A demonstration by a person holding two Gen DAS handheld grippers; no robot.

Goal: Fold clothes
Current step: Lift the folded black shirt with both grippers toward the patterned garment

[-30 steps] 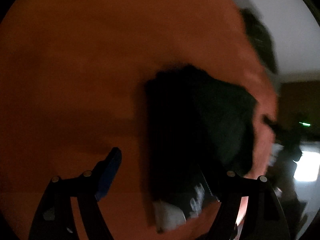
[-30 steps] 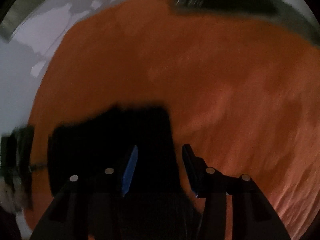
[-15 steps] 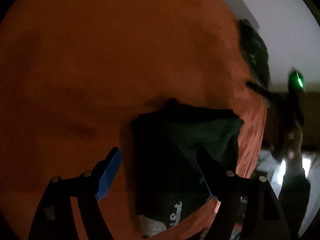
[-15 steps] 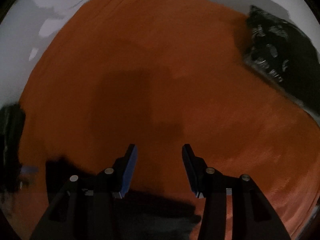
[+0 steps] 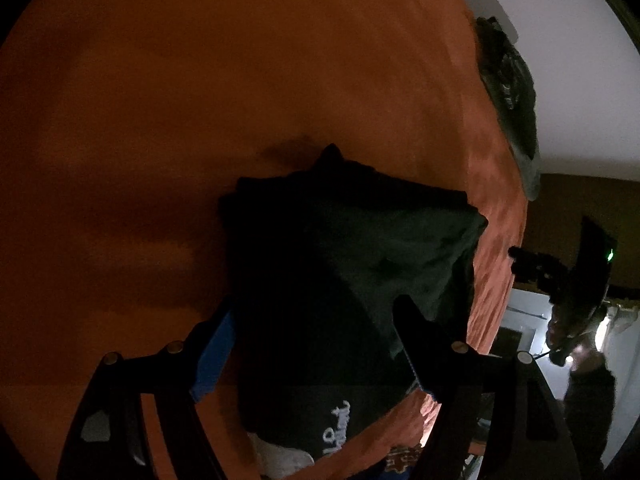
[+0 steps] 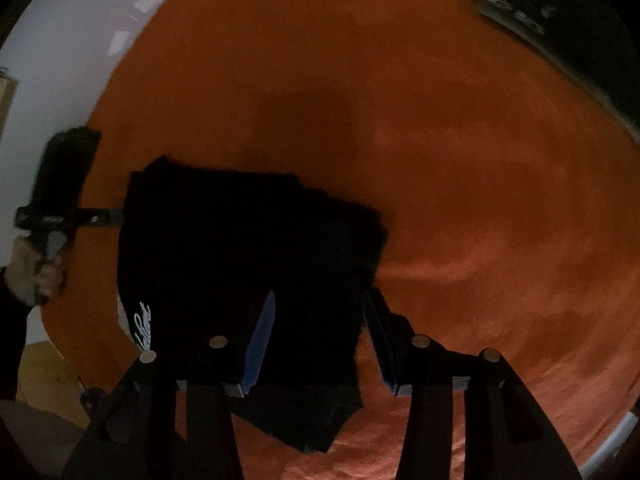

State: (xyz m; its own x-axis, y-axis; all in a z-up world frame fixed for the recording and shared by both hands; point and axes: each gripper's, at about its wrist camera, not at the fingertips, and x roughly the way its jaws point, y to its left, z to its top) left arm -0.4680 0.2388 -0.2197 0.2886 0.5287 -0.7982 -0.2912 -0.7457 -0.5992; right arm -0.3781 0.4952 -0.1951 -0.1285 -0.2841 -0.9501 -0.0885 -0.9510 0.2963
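Observation:
A dark folded garment (image 5: 340, 280) with white script near its hem lies on an orange bed cover (image 5: 200, 100), close to the cover's near edge. My left gripper (image 5: 316, 332) hangs over it, open wide, the cloth showing between its fingers; no pad presses on it. In the right wrist view the same garment (image 6: 248, 248) sits low and left. My right gripper (image 6: 320, 320) is open above the garment's right edge, which runs between its blue pads (image 6: 262, 336). Touch on the cloth cannot be told. Each gripper shows in the other's view: the right gripper (image 5: 560, 276) and the left gripper (image 6: 60, 200).
A second dark patterned cloth (image 6: 560, 20) lies at the far edge of the orange cover (image 6: 440, 140), also seen as a dark patterned cloth (image 5: 508, 92) in the left wrist view. A white wall (image 5: 560, 60) stands behind. A hand (image 6: 36, 268) holds the left gripper's handle.
The left gripper has come closer over the garment, which now sits between its fingers. The right gripper swung off over bare cover, then back above the garment's right edge. Both openings look unchanged.

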